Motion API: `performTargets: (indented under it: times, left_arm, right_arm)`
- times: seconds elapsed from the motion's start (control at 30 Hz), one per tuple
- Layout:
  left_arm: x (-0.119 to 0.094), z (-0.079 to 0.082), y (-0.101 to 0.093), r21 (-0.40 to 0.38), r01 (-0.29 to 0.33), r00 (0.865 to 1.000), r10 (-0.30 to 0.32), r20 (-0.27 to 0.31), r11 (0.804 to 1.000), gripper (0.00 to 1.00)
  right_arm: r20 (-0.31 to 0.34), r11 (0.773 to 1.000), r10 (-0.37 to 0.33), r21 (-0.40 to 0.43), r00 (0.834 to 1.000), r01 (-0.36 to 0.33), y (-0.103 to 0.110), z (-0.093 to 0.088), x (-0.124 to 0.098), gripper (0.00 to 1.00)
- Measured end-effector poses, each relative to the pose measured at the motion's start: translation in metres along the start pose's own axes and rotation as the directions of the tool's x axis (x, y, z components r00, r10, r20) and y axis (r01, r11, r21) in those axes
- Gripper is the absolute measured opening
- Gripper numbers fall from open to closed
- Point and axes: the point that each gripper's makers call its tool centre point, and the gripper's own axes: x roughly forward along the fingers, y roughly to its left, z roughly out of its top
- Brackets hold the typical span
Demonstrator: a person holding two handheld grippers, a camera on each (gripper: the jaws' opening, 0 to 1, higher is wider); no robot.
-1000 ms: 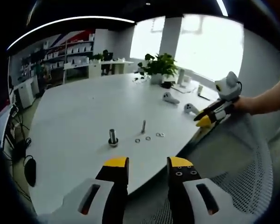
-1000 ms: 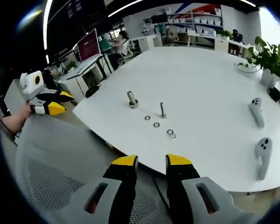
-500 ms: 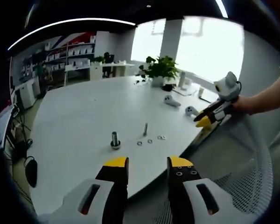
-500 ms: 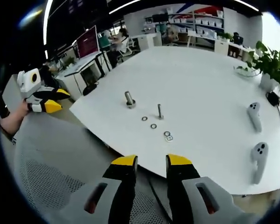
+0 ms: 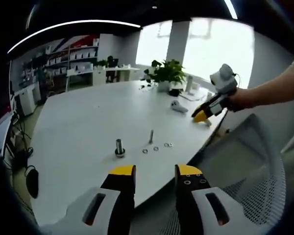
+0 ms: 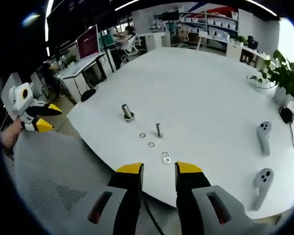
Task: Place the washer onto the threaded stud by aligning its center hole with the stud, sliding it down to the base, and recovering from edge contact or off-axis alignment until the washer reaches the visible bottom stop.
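A thin threaded stud (image 5: pixel 151 136) stands upright on the white table (image 5: pixel 78 122), with a thicker bolt (image 5: pixel 119 147) to its left. Several small washers (image 5: pixel 156 148) lie flat just in front of the stud. My left gripper (image 5: pixel 155 171) hangs open and holds nothing, short of the table's near edge. In the right gripper view the stud (image 6: pixel 159 130), the bolt (image 6: pixel 126 112) and the washers (image 6: pixel 151 145) lie ahead of my right gripper (image 6: pixel 159 169), which is open and holds nothing. The right gripper (image 5: pixel 206 111) also shows in the left gripper view, above the table's right side.
Two white hand controllers (image 6: pixel 262 134) (image 6: pixel 260 183) lie on the table's right part. A potted plant (image 5: pixel 165 73) stands at the far edge. A grey mesh chair back (image 5: pixel 245 161) sits below the table edge. The left gripper (image 6: pixel 36 120) is held off the table's left side.
The right gripper has risen and moved in over the table edge, so the stud and washers sit nearer its jaws. The left gripper has hardly moved.
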Motion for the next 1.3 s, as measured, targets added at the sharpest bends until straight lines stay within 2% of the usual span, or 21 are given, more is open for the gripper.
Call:
performTargets:
  times: [0.2,0.43,0.67,0.8,0.97,1.17,1.3]
  left_arm:
    - [0.0,0.0,0.002,0.001,-0.004,1.0,0.004,-0.004,1.0,0.28]
    - [0.0,-0.002,0.0,0.007,0.003,1.0,-0.003,-0.013,1.0,0.28]
    - [0.003,-0.01,-0.001,0.009,0.01,0.998,-0.01,-0.061,1.0,0.27]
    - [0.003,-0.012,-0.001,0.009,0.012,0.997,-0.011,-0.07,1.0,0.27]
    - [0.004,-0.012,-0.001,0.01,0.01,0.997,-0.009,-0.073,1.0,0.26]
    - [0.003,-0.014,0.001,0.009,-0.001,0.997,0.002,-0.074,1.0,0.26]
    - [0.003,-0.014,0.001,0.009,-0.003,0.997,0.004,-0.076,1.0,0.26]
  right_arm:
    - [-0.046,1.0,-0.003,-0.018,0.999,0.002,0.0,-0.006,0.012,0.3]
    - [-0.122,1.0,0.009,-0.018,0.992,-0.011,-0.006,-0.031,0.041,0.3]
    - [-0.174,1.0,0.018,-0.007,0.985,-0.019,-0.011,-0.046,0.069,0.31]
    - [-0.185,1.0,0.018,-0.013,0.983,-0.021,-0.014,-0.044,0.076,0.31]
    - [-0.168,0.998,0.014,-0.055,0.986,-0.023,-0.015,-0.035,0.077,0.31]
    - [-0.208,0.996,0.017,-0.088,0.978,-0.036,-0.018,-0.037,0.088,0.31]
    - [-0.215,0.992,0.033,-0.115,0.976,-0.058,-0.012,-0.031,0.101,0.3]
